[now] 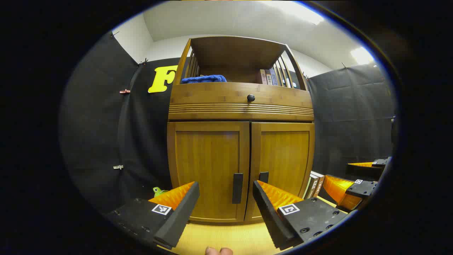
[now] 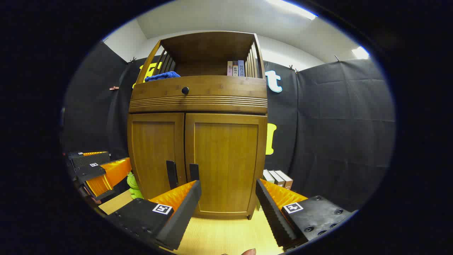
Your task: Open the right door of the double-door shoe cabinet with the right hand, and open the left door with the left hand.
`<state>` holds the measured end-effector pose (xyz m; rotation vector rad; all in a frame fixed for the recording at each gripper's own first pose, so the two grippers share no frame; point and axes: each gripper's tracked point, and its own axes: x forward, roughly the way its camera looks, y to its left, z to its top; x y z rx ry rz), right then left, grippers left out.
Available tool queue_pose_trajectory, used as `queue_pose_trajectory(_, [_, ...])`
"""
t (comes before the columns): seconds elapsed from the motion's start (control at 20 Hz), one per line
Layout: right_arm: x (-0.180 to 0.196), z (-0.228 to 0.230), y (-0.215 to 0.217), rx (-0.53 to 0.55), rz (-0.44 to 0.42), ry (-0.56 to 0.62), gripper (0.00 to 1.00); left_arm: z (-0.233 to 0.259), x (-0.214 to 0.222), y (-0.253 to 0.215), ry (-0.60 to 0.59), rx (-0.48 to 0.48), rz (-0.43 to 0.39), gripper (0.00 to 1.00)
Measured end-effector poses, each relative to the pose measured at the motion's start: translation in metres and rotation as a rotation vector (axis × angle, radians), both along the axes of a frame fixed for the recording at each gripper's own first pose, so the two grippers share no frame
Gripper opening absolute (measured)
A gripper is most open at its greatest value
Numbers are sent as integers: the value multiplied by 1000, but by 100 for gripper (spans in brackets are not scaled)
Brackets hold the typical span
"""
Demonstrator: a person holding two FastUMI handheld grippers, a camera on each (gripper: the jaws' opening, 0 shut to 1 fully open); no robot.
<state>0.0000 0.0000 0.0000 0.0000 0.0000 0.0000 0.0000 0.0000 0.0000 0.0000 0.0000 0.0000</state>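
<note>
A: What's the biggest thing here?

B: A brown bamboo double-door shoe cabinet [image 1: 240, 141], standing on a pale wooden worktop [image 1: 226, 237] against the black cloth wall. It has two doors, both closed. In the left gripper view the left door [image 1: 207, 170] sits straight ahead and the right door [image 1: 283, 159] is beside it.

A: Handles?

B: Two, dark upright bars, one each side of the centre seam: the left door handle [image 1: 237, 188] and the right door handle [image 1: 263, 176], the latter partly hidden behind a finger. Above the doors is a ribbed drawer front with one round black knob [image 1: 251, 97], and over that an open shelf.

A: What's on the shelf?

B: One folded blue cloth [image 1: 204, 79] on the left and a few upright books [image 2: 236, 68] on the right. Their spines carry writing too small to read.

A: And the grippers?

B: Two. The left hand-held gripper [image 1: 225, 198] is released, fingers spread wide, touching nothing, short of the left door. The right hand-held gripper [image 2: 228, 198] is likewise wide open and empty, facing the right door [image 2: 226, 163] without contact. In the left gripper view it also shows at the far right [image 1: 348, 189].

A: Anything smaller?

B: Three brown book-like boxes [image 2: 277, 179] stand by the cabinet's right side, and a small green toy [image 2: 133, 186] by its left. Each finger carries a square black-and-white marker tag.
</note>
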Motion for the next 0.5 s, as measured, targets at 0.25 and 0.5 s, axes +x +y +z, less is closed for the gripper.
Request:
queue_pose_trajectory(0.25, [2, 0, -2, -3, -4, 1, 98, 0, 2, 1, -2, 0, 1, 92])
queue_pose_trajectory(0.5, [4, -1, 0, -2, 0, 2, 96, 0, 4, 6, -7, 5, 12, 92])
